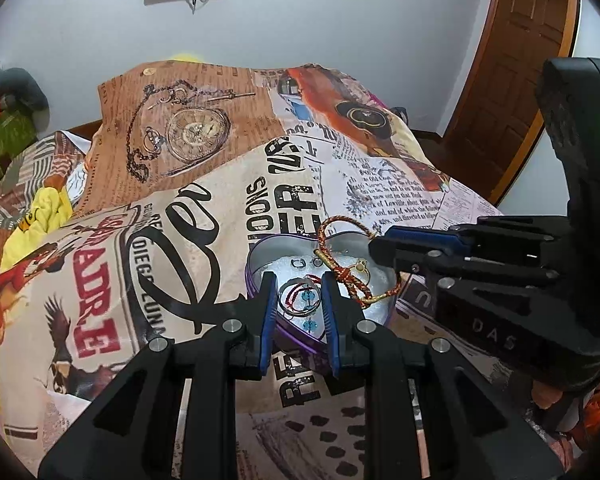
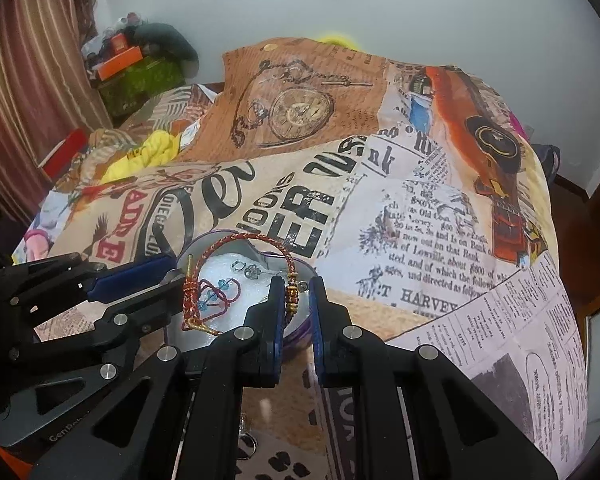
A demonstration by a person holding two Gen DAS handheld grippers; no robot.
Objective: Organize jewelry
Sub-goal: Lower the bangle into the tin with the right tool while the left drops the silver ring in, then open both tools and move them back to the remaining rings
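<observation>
A purple heart-shaped tin [image 1: 260, 254] with a white lining lies on the printed bedspread; it also shows in the right wrist view [image 2: 300, 326]. Inside are small silver rings [image 1: 306, 263], a red cord with blue beads [image 1: 306, 298] and a silver bangle. A red-and-gold braided bracelet [image 1: 342, 268] drapes over the tin's far rim [image 2: 252, 240]. My left gripper [image 1: 298, 300] hovers open over the tin's near part, around the bangle. My right gripper [image 2: 296, 292] is open over the tin's right side, its fingers astride the bracelet's gold-beaded end [image 2: 293, 294], not pinching it.
The bedspread [image 1: 204, 208] with newspaper and pocket-watch prints covers the bed. A yellow cloth [image 1: 48, 204] and boxes lie at the far left. A wooden door [image 1: 520, 60] stands at right. A small metal piece [image 2: 246, 442] lies near the front edge.
</observation>
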